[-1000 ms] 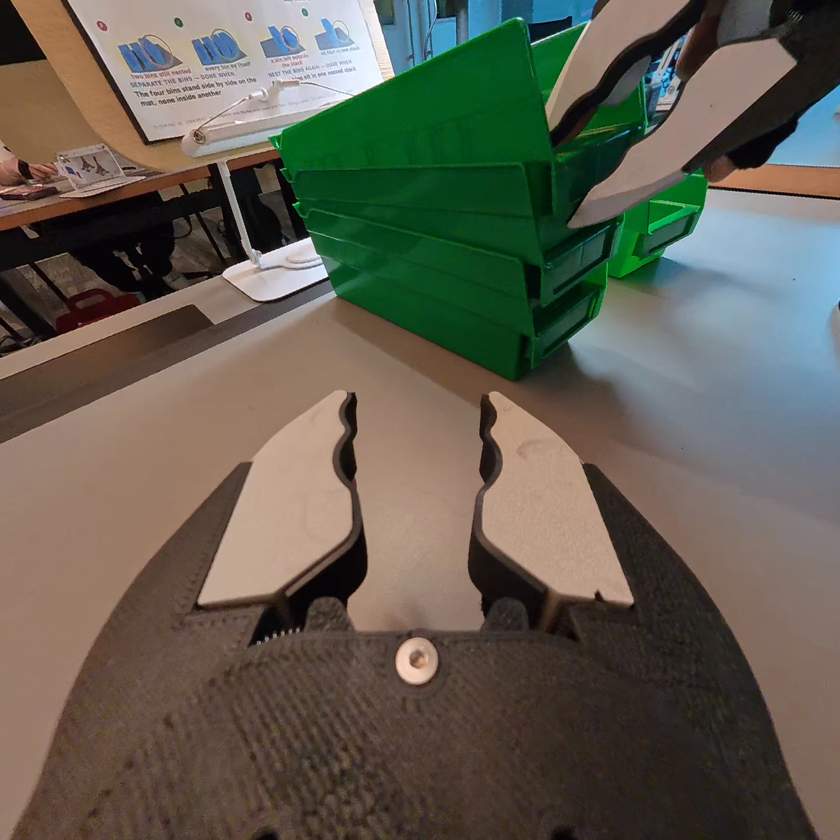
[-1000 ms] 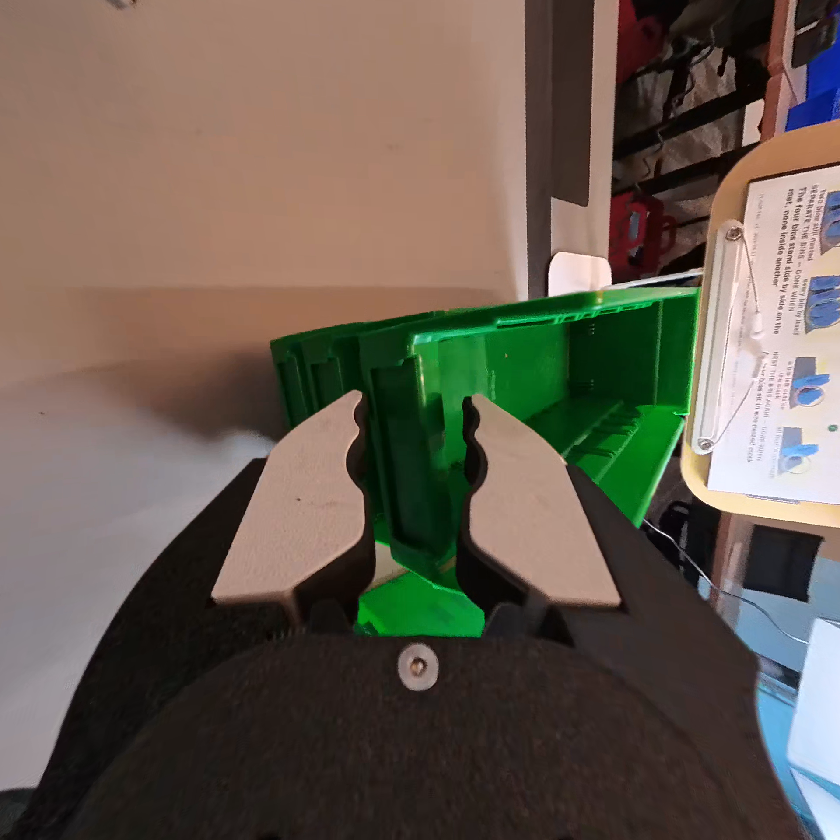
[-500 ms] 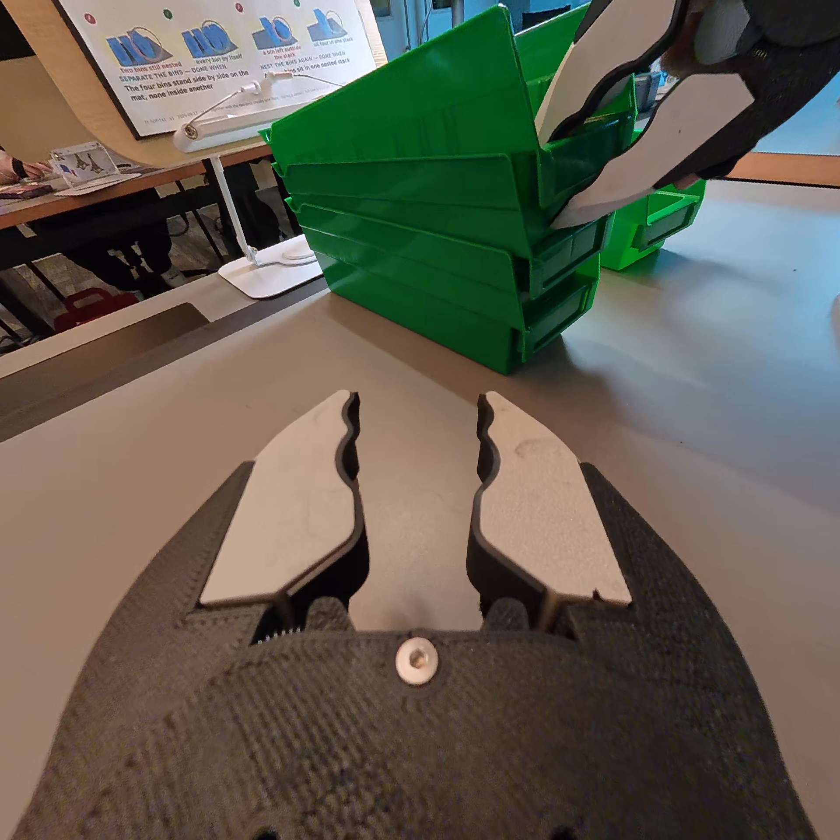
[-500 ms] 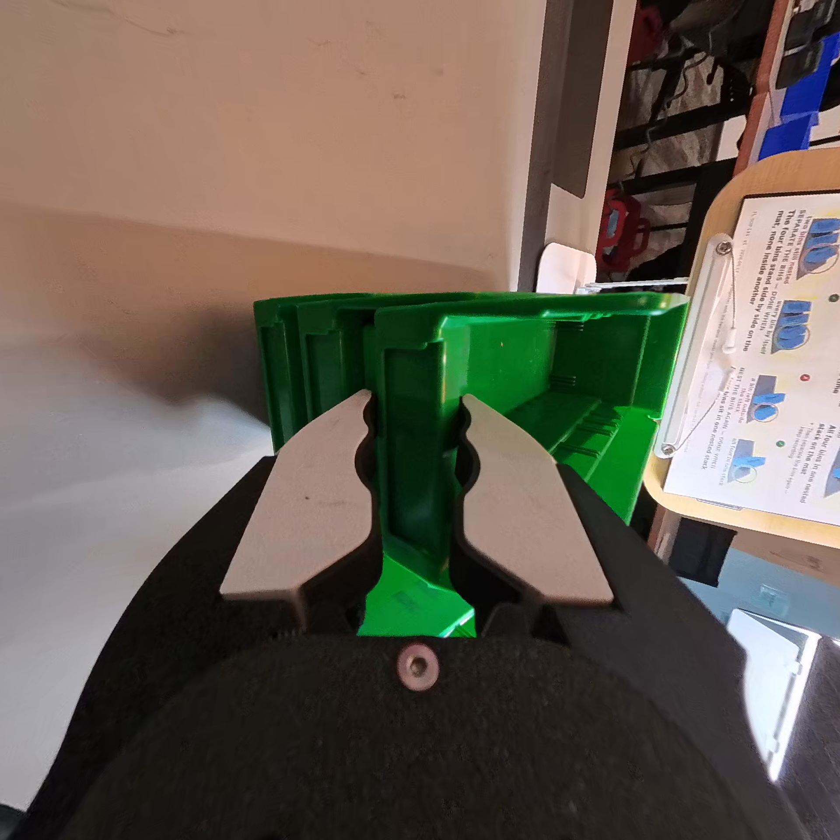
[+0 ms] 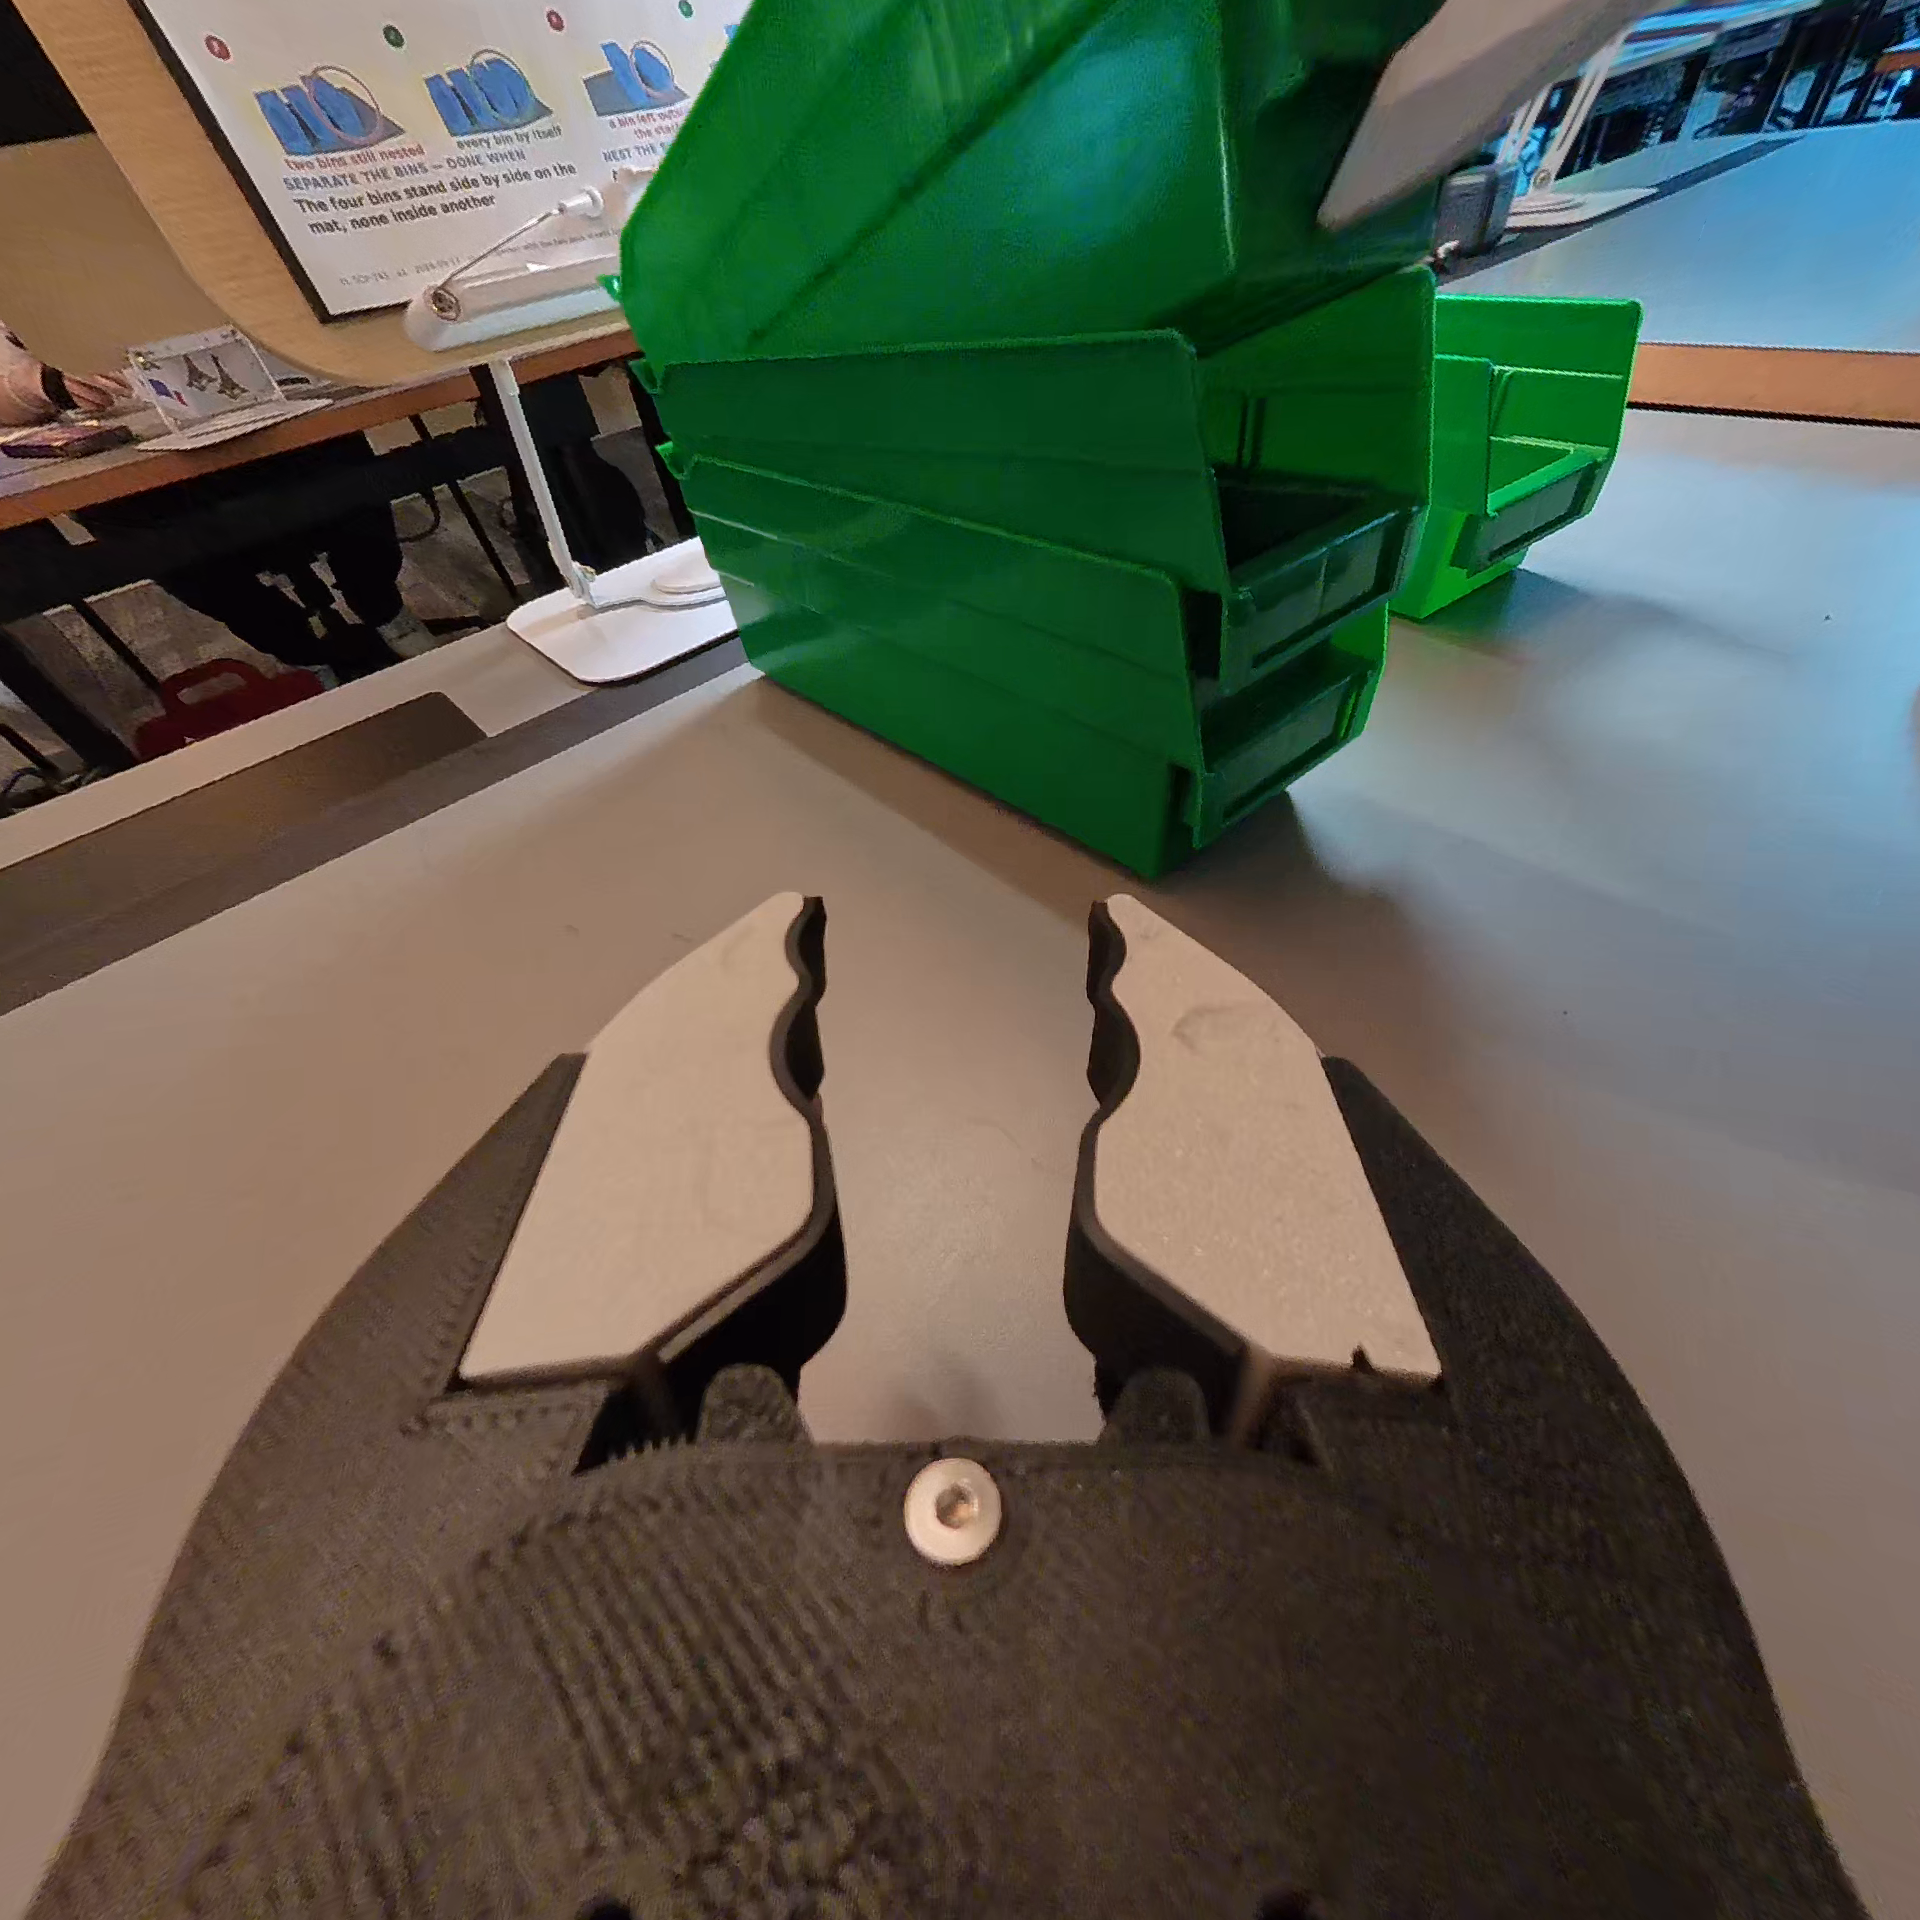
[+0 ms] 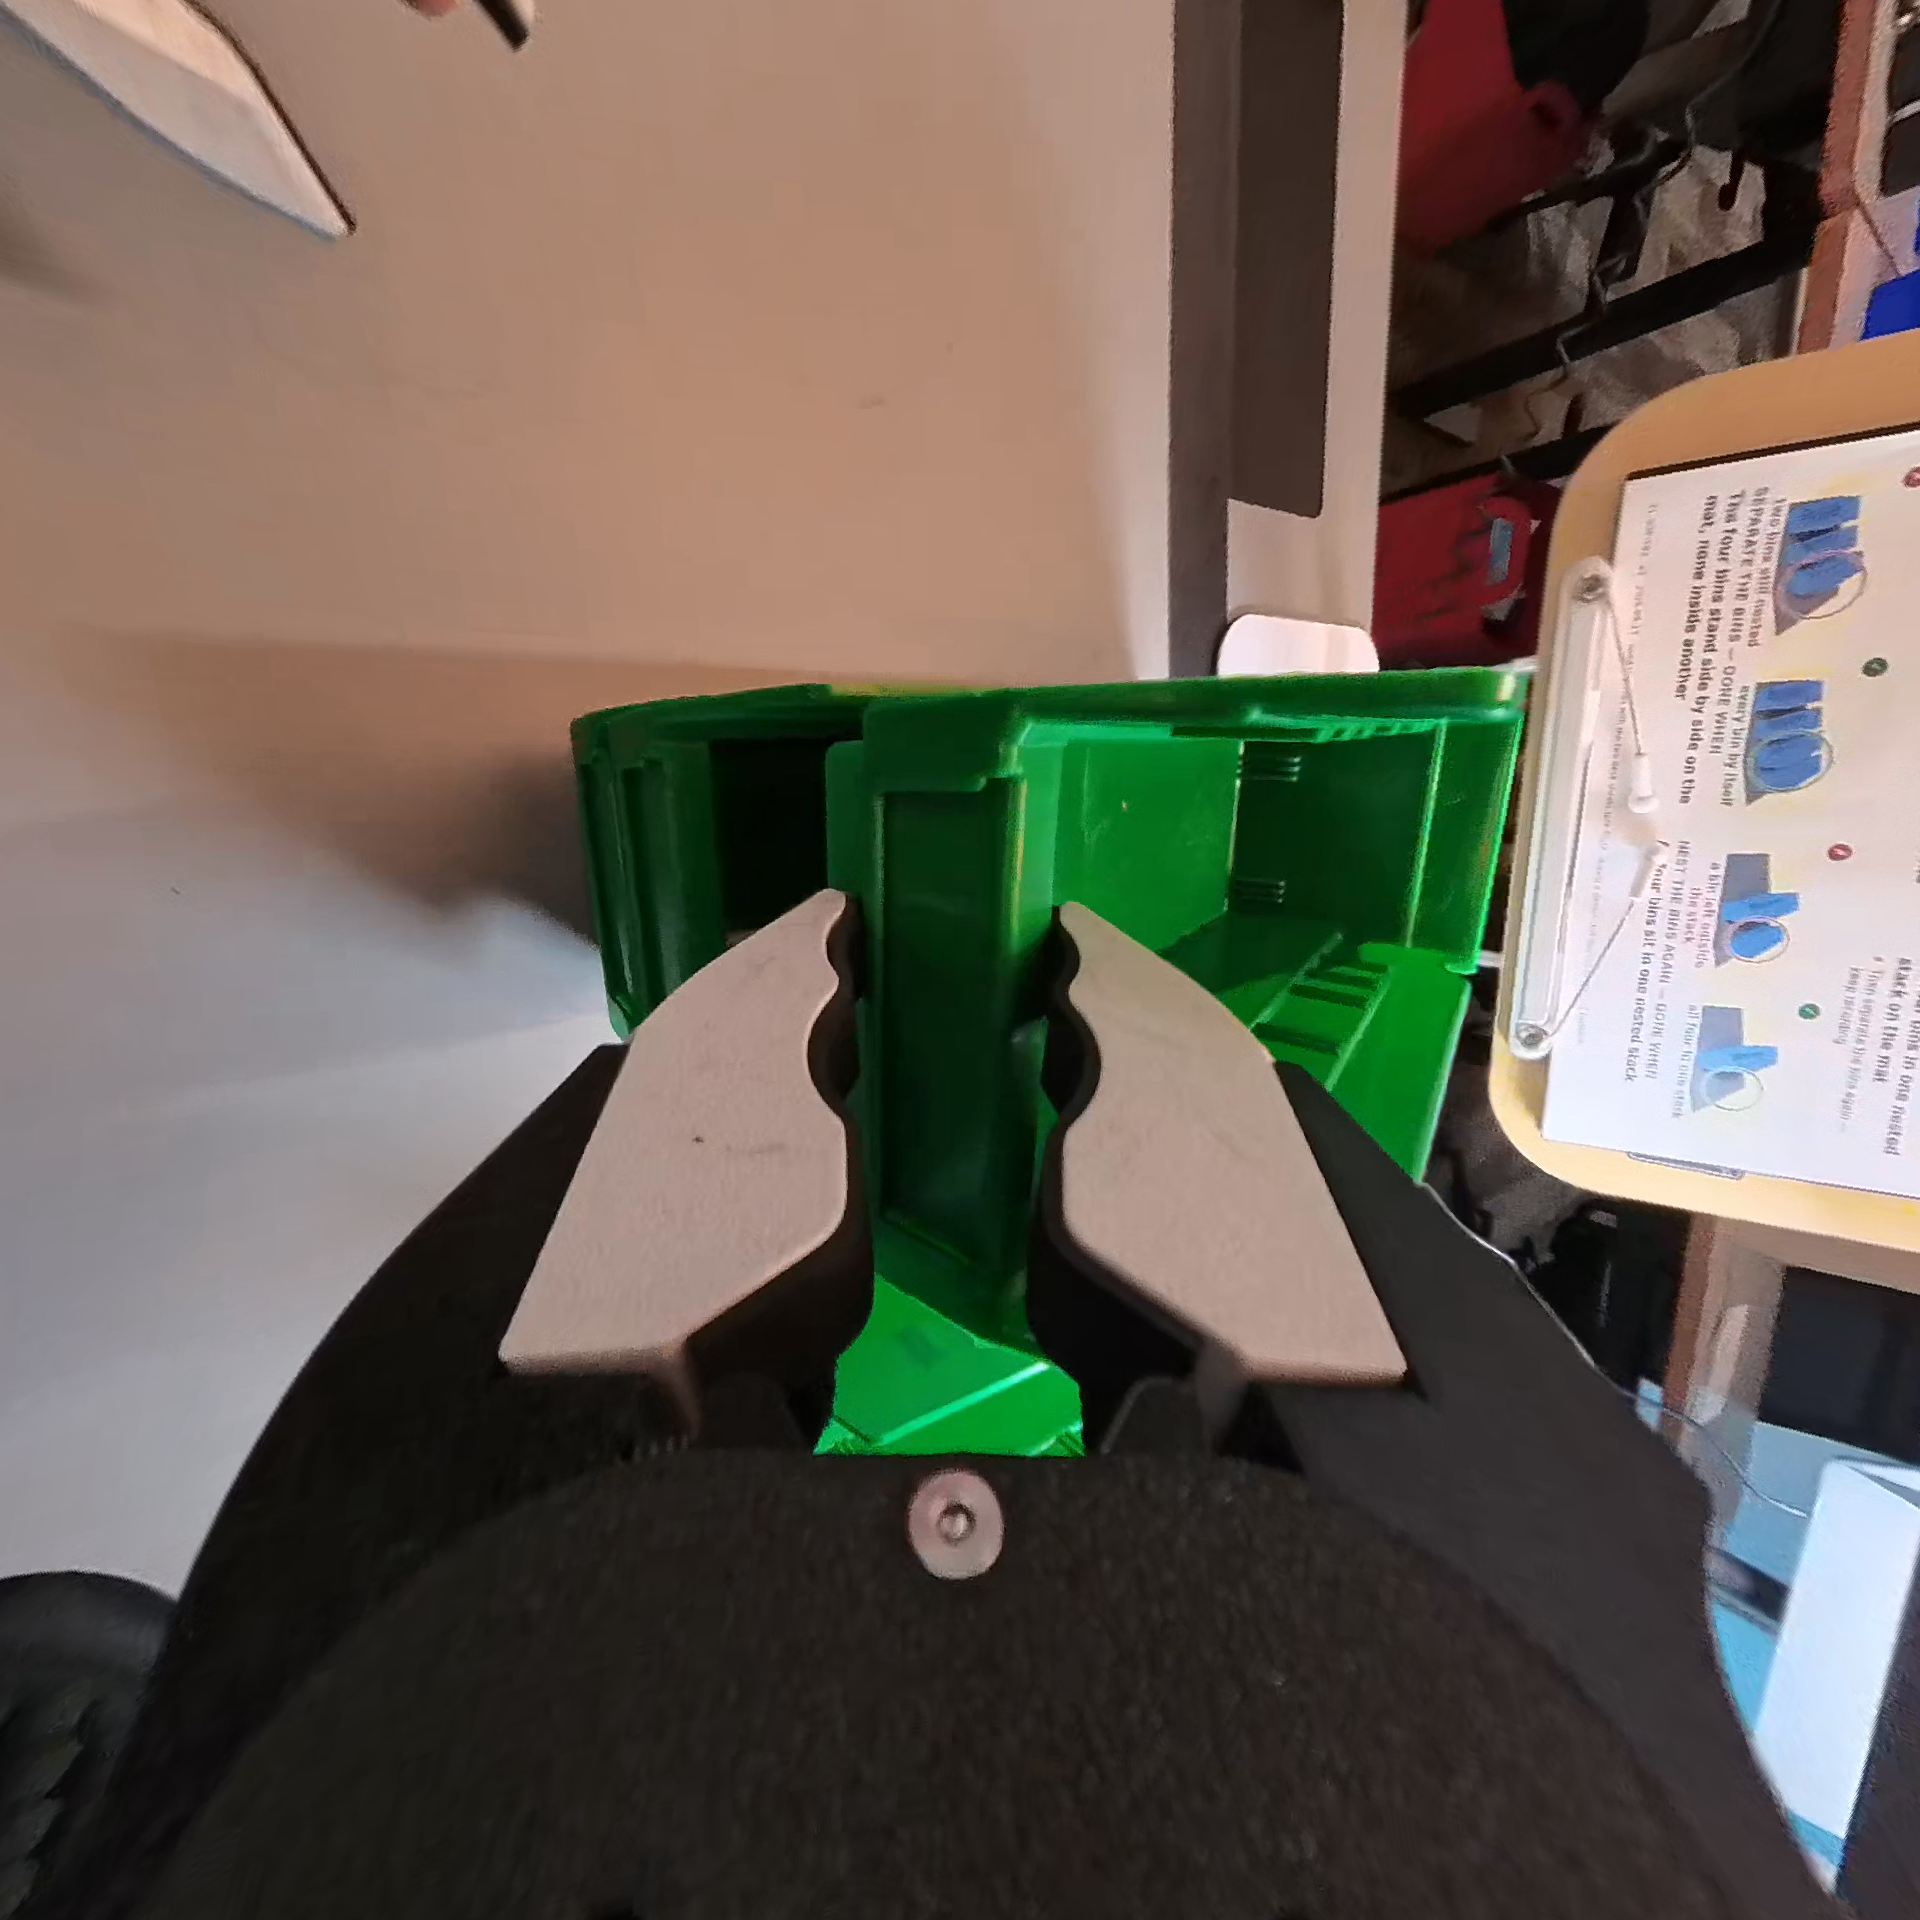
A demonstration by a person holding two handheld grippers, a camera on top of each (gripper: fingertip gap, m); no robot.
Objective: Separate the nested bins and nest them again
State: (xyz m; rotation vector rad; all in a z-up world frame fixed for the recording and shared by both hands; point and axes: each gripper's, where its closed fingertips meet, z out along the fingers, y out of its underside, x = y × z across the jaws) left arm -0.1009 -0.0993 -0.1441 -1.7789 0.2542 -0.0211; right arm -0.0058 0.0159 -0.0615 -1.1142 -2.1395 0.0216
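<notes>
I tip the top green bin (image 5: 935,177) off the nested stack (image 5: 1018,623) on the table (image 5: 1558,935).
My right tongs (image 6: 951,935) pinch its front lip for leverage; left tongs (image 5: 956,935) wait spread, empty, nearby.

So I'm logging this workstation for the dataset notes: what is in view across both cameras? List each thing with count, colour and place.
top bin: 1, green, tilted up off the stack, front wall clamped by the right gripper
nested bins: 3 visible, green, stacked on the table
separate bin: 1, green, on the table behind the stack
table: 1, grey, under everything
instruction sheet: 1, white with blue pictures, on a wooden board beyond the table
stand: 1, white, base at the table's far edge
red item: 1, on the floor, kind unclear
left gripper: 1, black with grey fingers, open, above bare table
right gripper: 1, same build, shut on the top bin
</notes>
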